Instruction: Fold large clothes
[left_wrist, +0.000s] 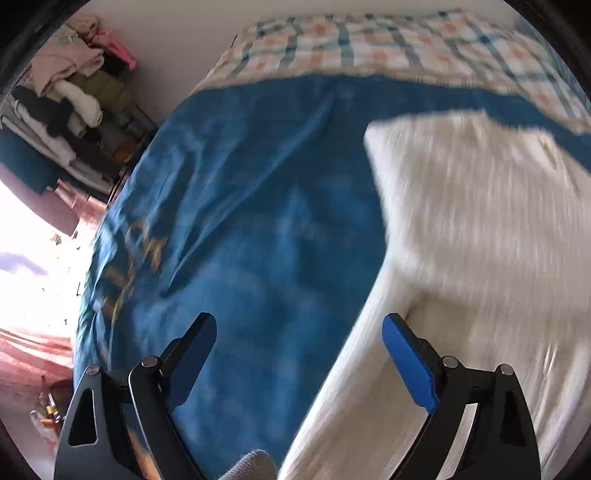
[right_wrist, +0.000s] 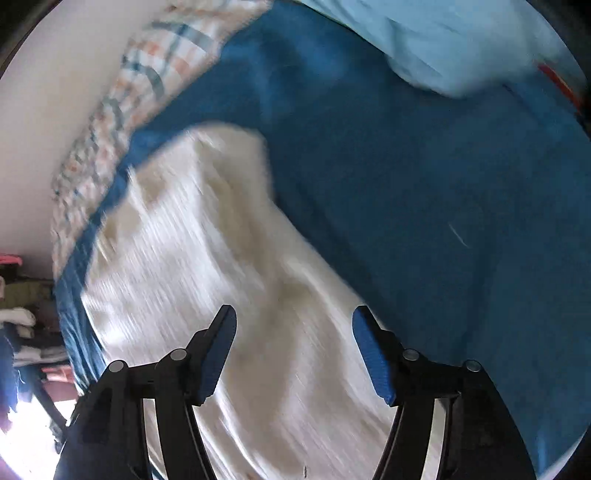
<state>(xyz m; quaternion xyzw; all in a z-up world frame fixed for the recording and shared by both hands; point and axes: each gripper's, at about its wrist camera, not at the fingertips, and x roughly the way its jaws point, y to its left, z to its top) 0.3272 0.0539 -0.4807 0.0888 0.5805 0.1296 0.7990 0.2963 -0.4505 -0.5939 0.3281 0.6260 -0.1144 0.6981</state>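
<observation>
The cream ribbed knit garment (right_wrist: 207, 258) lies flat on the blue wrinkled bedspread (left_wrist: 258, 221), near a checked quilt (left_wrist: 369, 40). The left hand-held gripper (left_wrist: 299, 325) and right hand-held gripper (right_wrist: 293, 317) are released, holding nothing.

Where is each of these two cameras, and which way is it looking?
Left wrist: sits on the left gripper, looking steeply down along its open fingers at the blue bedcover, with the white garment to the right; only gripper parts show.
Right wrist: sits on the right gripper, looking steeply down over the white garment, with the blue bedcover beyond; only gripper parts show.
Shared: garment, bedcover, checked blanket by the wall.
</observation>
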